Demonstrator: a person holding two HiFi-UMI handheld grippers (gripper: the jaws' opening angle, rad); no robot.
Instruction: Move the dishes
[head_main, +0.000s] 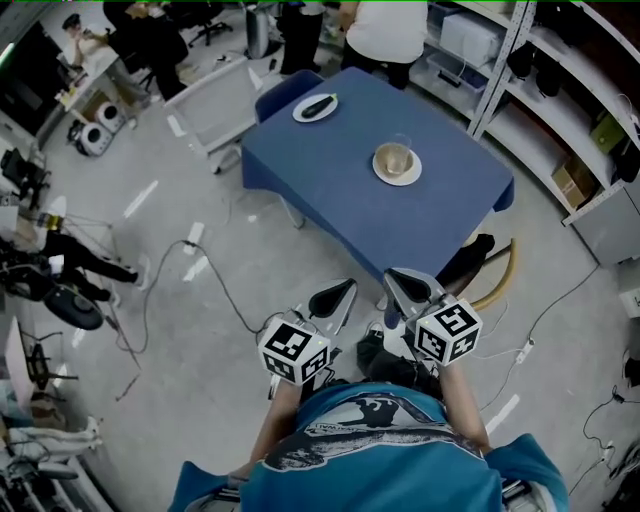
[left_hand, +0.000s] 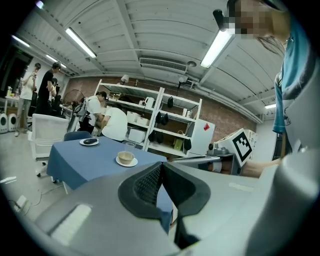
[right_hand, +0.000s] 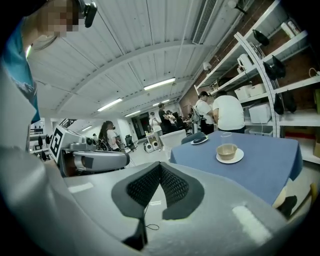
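Blue cloth covered the table (head_main: 440, 215) where the dishes waited: a small bowl on a white saucer (head_main: 397, 163) toward the right edge, with a clear glass (right_hand: 226, 137) just behind it, and a white plate holding something dark (head_main: 315, 107) at the far end. The person stood on the grey floor well short of the near edge, and neither dish was touched. The left gripper (head_main: 333, 297) and the right gripper (head_main: 410, 285) were held side by side and pointed at the table, each with its jaws pressed together and nothing between them.

Several risks lay ahead, judging from the layout. Jaws left closed on arrival would shove the saucer across the cloth rather than take it. A reach for the saucer's rim could clip the glass, which stood close enough to tip. The bowl sat loose on the saucer and might slide off if the saucer were lifted at a tilt. Loose cables (head_main: 215, 275) crossed the floor to the left of the approach, a tripping hazard for anyone carrying crockery.
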